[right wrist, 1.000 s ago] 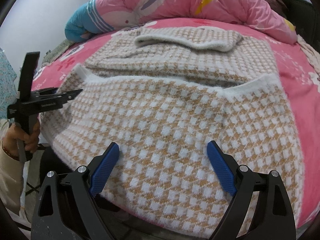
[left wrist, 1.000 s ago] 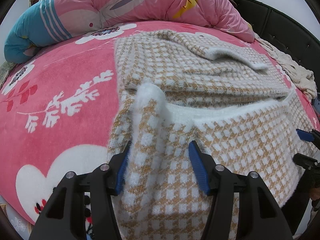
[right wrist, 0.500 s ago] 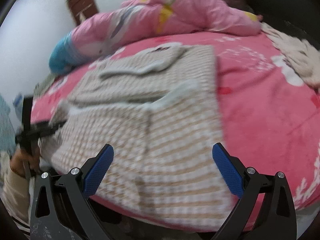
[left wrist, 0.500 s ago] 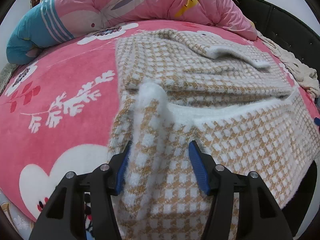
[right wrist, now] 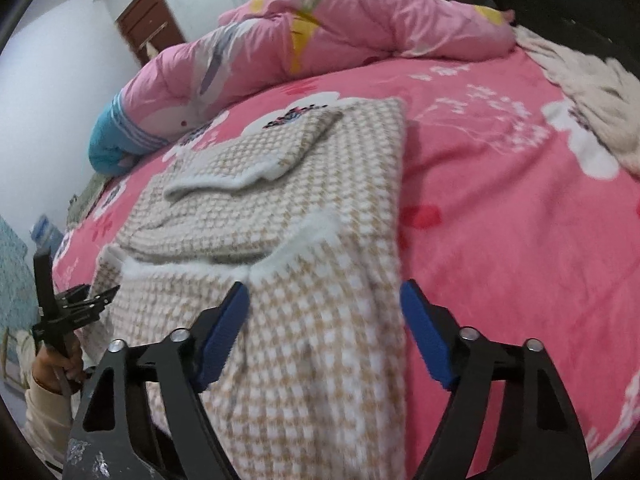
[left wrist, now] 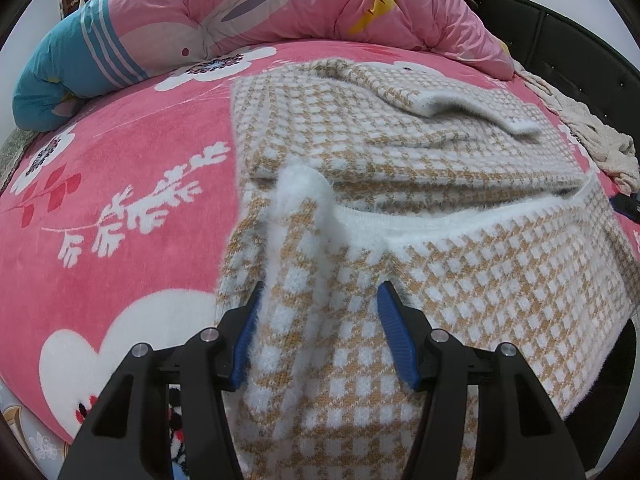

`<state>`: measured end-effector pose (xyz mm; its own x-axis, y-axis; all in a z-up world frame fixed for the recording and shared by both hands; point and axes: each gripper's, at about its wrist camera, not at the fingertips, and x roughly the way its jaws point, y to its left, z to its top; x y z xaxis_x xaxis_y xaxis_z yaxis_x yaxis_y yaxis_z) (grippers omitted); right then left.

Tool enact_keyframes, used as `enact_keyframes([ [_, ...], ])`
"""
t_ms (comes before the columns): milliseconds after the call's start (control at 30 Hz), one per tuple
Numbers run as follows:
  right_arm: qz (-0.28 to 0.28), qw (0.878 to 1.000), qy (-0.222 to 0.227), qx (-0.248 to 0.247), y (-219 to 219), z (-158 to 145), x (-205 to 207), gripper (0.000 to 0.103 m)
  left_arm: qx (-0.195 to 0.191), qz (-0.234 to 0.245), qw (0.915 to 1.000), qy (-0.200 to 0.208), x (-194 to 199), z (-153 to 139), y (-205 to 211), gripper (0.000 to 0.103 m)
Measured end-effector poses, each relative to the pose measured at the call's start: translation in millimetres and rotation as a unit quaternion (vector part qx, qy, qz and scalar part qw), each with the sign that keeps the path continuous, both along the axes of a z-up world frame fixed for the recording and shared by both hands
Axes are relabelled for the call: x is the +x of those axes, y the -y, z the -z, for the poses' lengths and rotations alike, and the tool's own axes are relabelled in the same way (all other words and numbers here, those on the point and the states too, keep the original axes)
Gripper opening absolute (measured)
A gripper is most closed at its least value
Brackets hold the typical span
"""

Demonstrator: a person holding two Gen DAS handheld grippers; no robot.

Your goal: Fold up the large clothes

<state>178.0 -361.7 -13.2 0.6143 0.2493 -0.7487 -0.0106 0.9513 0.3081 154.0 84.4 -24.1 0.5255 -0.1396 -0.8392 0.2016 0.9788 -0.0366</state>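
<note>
The checked sweater (left wrist: 400, 184) is spread on the pink flowered bed (left wrist: 120, 184), partly folded, with a sleeve laid across its far part and the white-trimmed hem turned toward the near edge. Beyond the sweater a rolled pink quilt (left wrist: 280, 4) is seen, and a cream cloth (left wrist: 592, 136) is heaped on the bed to the sweater's right.

The left tongs (left wrist: 320, 336) are set over the sweater's near left corner. A raised ridge of the knit runs between the blue pads; the left pad is pressed into the fuzzy edge, while a gap is seen beside the right pad, so the tongs stand about half open and whether the fabric is truly pinched cannot be told. In the right wrist view these tongs (right wrist: 108, 294) are seen at the sweater's left edge, held by a hand (right wrist: 56, 364) in a cream sleeve.

The right tongs (right wrist: 324, 328) are held open above the sweater's near right corner, its right border lying between the pads without being pressed. Their jaws have just been closing.

Compared with a second ago, the right tongs have been carried from the middle of the sweater's near part toward its right border, and the left tongs have been kept in place.
</note>
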Motion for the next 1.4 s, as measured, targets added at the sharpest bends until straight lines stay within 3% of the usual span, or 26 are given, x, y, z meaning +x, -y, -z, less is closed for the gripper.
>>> enact_keyframes([
  [200,-0.014,1.000,-0.023,-0.008,-4,9,12,0.051,0.000,0.000,1.0000,0.000,0,0,0,0.055],
  [600,-0.041,0.999,-0.030,-0.019,-12,-1,-13,0.027,-0.001,0.000,1.0000,0.001,-1,0,0,0.055],
  [1067,-0.042,0.985,-0.033,-0.161,-47,12,-10,0.012,0.000,0.002,1.0000,0.001,0,0,0,0.055],
  [1400,-0.040,0.980,-0.034,-0.190,-52,15,-9,0.012,0.000,0.003,1.0000,0.001,0,1,-1,0.055],
])
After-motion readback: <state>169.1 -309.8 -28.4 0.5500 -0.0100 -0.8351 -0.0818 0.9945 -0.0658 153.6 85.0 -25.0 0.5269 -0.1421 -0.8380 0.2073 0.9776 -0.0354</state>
